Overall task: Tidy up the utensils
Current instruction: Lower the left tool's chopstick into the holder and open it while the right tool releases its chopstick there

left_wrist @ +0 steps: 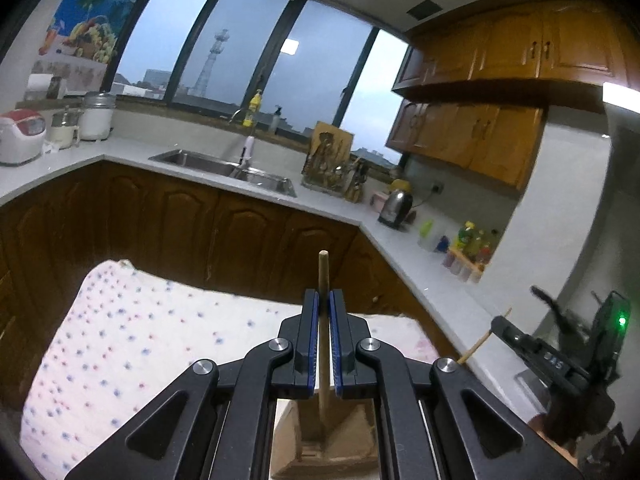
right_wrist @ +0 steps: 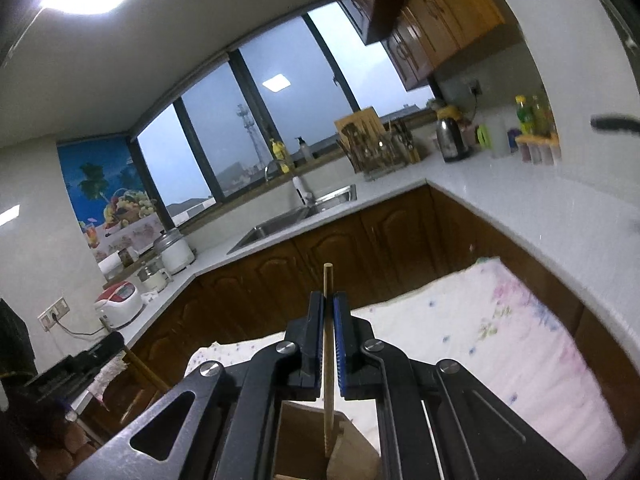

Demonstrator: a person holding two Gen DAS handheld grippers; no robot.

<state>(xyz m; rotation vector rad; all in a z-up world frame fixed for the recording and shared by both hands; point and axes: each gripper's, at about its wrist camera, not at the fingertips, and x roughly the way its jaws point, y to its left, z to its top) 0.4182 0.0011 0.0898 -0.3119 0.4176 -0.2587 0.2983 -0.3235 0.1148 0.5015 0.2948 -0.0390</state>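
Now we pinch one chopstick [left_wrist: 323,320] in the left gripper [left_wrist: 323,344] and another chopstick [right_wrist: 328,340] in the right gripper [right_wrist: 328,344]; each stands upright between pressed jaws, tip just below over the wooden holder [left_wrist: 320,452], the table [left_wrist: 140,340] beyond.

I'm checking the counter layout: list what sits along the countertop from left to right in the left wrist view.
Rice cooker → white canister with metal lid → sink → yellow bottle → utensil rack → electric kettle → spice rack with bottles.
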